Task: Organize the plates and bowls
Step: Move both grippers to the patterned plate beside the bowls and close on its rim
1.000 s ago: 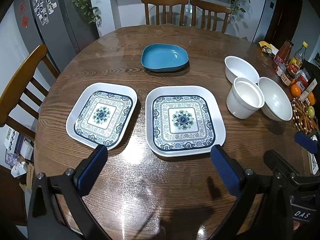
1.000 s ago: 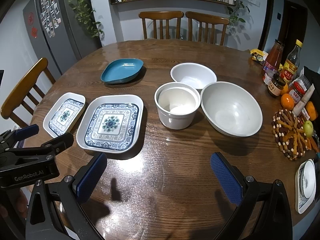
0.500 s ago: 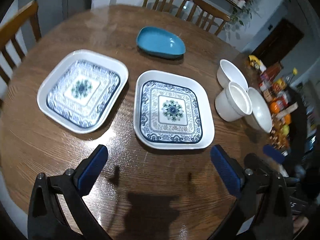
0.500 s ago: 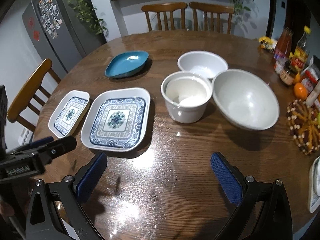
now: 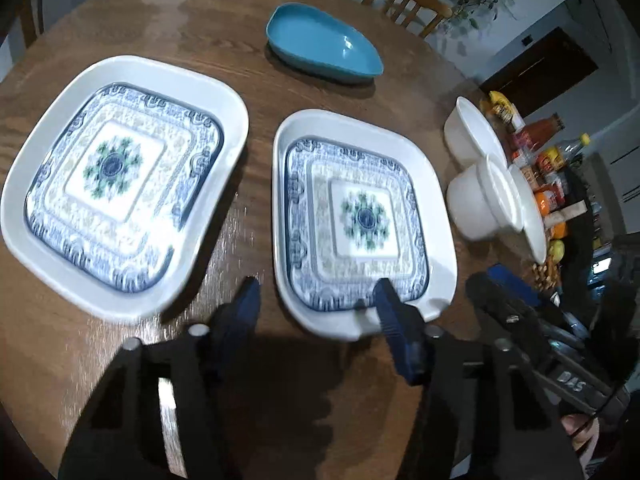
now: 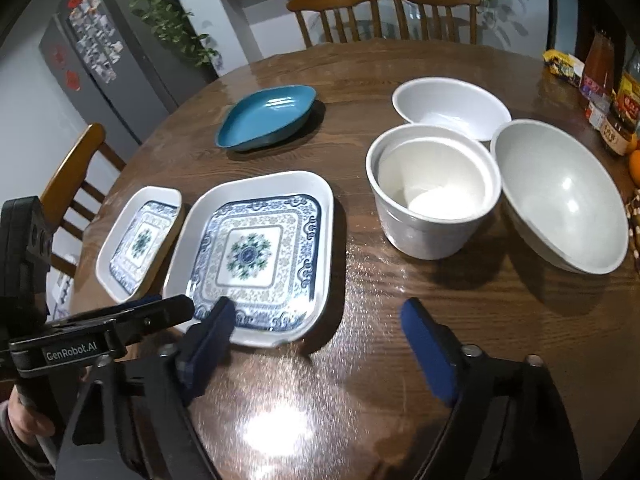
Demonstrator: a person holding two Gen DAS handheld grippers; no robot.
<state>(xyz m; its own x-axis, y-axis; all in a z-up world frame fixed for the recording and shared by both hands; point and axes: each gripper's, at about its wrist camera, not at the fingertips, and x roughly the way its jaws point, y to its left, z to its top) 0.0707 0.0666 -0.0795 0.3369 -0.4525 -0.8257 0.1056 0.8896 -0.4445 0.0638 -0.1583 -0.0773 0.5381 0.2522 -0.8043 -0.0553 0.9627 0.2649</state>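
**A:** Where did the right-hand patterned square plate (image 5: 362, 216) lie against the left gripper (image 5: 316, 300)?

**B:** On the round wooden table (image 5: 224, 20), its near edge reaching in between the blue pads. One pad stood over the near rim, the other over bare wood in the gap beside the second patterned plate (image 5: 116, 176). The jaws had just been closing to about half width, yet neither pad could be seen pressing on the plate.

**A:** And the right gripper (image 6: 316, 320)?

**B:** Its jaws had been closing too but stood fairly wide, over bare table. Its left pad overlapped the same plate's near edge in its view; the white straight-sided bowl (image 6: 434, 192) sat further off.

**A:** Anything hard to make out?

**B:** The left view was blurred. There the wide white bowl (image 6: 560, 196) was mostly hidden behind the straight-sided one, and the small white bowl (image 6: 452, 106) showed only side-on. Whether a pad touched the rim, I couldn't tell.

**A:** Orientation?

**B:** Both plates lay flat, face up, side by side. The teal oval dish (image 5: 324, 46) lay beyond them, its long axis running across the table.
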